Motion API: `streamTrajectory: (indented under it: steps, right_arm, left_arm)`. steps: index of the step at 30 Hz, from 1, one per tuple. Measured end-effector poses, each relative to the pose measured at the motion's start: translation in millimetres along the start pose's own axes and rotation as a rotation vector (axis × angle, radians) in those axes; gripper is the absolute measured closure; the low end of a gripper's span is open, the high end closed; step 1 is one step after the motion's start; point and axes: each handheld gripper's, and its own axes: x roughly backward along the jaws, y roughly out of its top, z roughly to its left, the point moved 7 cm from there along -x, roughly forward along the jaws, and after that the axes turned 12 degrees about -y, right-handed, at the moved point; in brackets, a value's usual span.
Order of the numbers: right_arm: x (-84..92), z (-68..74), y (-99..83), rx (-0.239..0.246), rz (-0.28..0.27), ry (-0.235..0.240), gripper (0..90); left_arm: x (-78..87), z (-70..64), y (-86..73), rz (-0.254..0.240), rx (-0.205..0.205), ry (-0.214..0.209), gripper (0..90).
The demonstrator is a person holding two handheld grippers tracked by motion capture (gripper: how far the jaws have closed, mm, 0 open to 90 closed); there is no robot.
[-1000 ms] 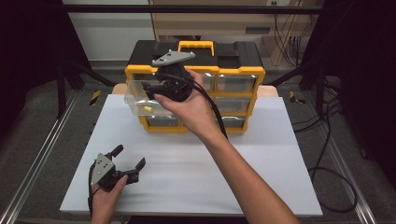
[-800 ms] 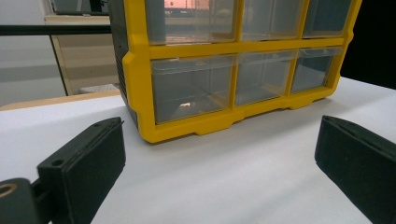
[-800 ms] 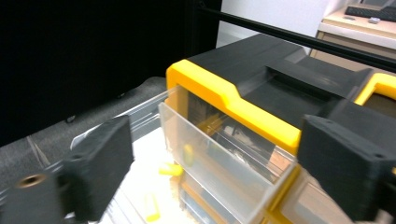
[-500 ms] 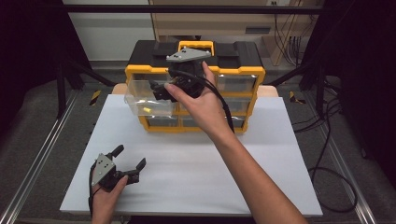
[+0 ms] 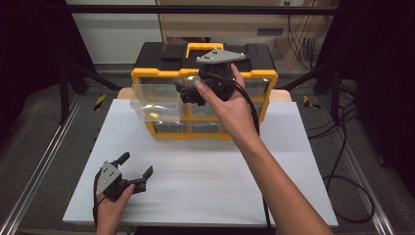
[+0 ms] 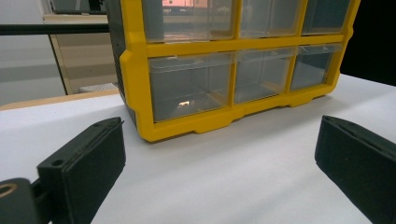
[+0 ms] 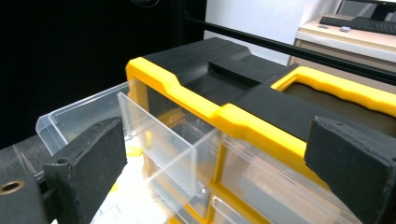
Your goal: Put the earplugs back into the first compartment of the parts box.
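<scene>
We see a yellow-and-black drawer organizer (image 5: 204,93) standing at the far middle of the white desk (image 5: 205,171), black lid and yellow carry handle (image 5: 205,48) on top. Its upper-left clear drawer (image 5: 155,102) is pulled out toward us, sticking forward of the frame, with a small yellow item (image 5: 154,115) lying on its floor near the front. In the right gripper view we see a clear divider (image 7: 156,142) standing upright across that drawer. The other drawers sit flush in the frame.

The right gripper (image 5: 192,93) hangs in front of the organizer's upper row, just right of the open drawer, near it and, as far as we can tell, not touching it. Its fingers (image 7: 88,168) have just been opening and now stand wide, nothing between them; past them that view looks onto the organizer's top edge and the open drawer.

The left gripper (image 5: 133,169) rests low at the near left of the desk, well apart from the organizer, held by the left hand (image 5: 111,208). Its fingers (image 6: 84,163) are wide, holding nothing; bare desk lies between them and the organizer's lower row of drawers sits beyond.
</scene>
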Motion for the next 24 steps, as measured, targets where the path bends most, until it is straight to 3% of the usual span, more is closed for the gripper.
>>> streamTrajectory:
  steps: [6,24]
  right_arm:
    - [0.8,-8.6,-3.8,-0.011,0.006,-0.011,6.1]
    - [2.7,-15.7,-23.0,-0.01,0.03,-0.019,5.1]
  left_arm:
    - [-1.2,-0.4,-0.8,0.007,-0.002,-0.003,1.7]
    - [-1.2,-1.7,-1.4,0.006,0.003,-0.004,1.8]
